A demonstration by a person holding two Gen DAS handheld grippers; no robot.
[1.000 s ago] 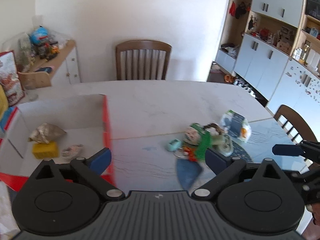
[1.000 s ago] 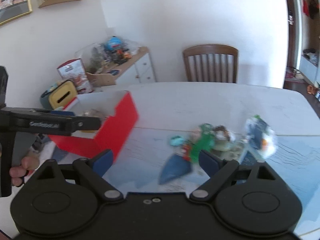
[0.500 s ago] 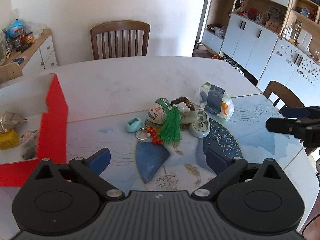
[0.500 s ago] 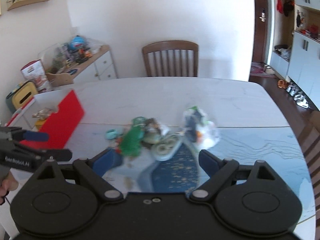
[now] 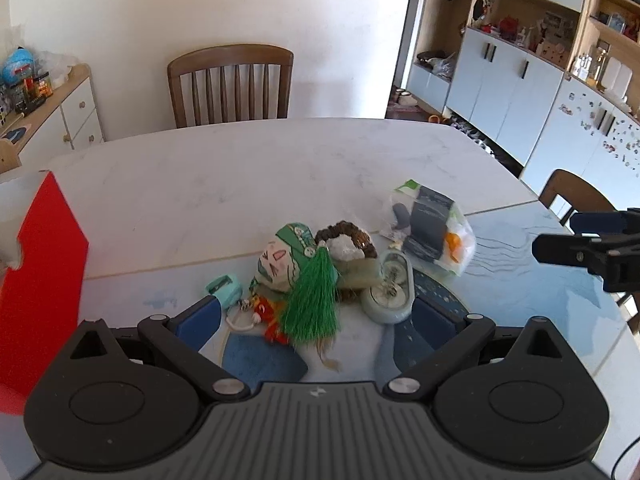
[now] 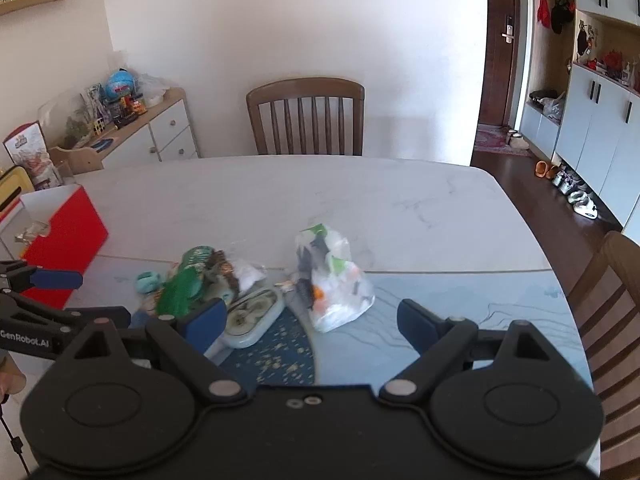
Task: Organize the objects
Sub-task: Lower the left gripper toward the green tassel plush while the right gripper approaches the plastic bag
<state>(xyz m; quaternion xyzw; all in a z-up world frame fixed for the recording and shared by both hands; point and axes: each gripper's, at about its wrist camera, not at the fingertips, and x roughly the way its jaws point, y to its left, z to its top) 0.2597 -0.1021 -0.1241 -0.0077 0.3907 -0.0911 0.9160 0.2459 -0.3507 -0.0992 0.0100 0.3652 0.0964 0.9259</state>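
White marble covers most of the desk [image 5: 256,168], and its near part carries a blue painted pattern. On this part lies a small heap of loose things, touching each other: a cloth doll with a painted face [image 5: 280,262], a green tassel [image 5: 314,300] lying over it, a brown bead bracelet [image 5: 346,236], a pale oval case [image 5: 390,286], a small mint-coloured piece [image 5: 224,288] and a red charm [image 5: 274,320]. A clear plastic bag [image 6: 334,284] with dark and orange contents lies just beside the heap, on its right side.

The red box [image 6: 66,236] stands open at the left edge of the desk, well apart from the heap. It already holds some things, so I judge it is where the heap must go.

Both tools hang above the near edge and point down at the heap. The left gripper [image 5: 316,320] has its jaws spread wide with nothing between the pads; it faces the doll and tassel. The right gripper [image 6: 310,322] is also spread wide and empty, and it faces the oval case and the bag. I think each hand lines up with its own side of the heap for a first pick.

Because the things overlap, the tassel and the bracelet may drag neighbours along. The bag is soft and slippery. A wooden chair [image 6: 306,116] stands behind the desk and a second chair [image 6: 612,296] at the right; neither blocks the way to the box
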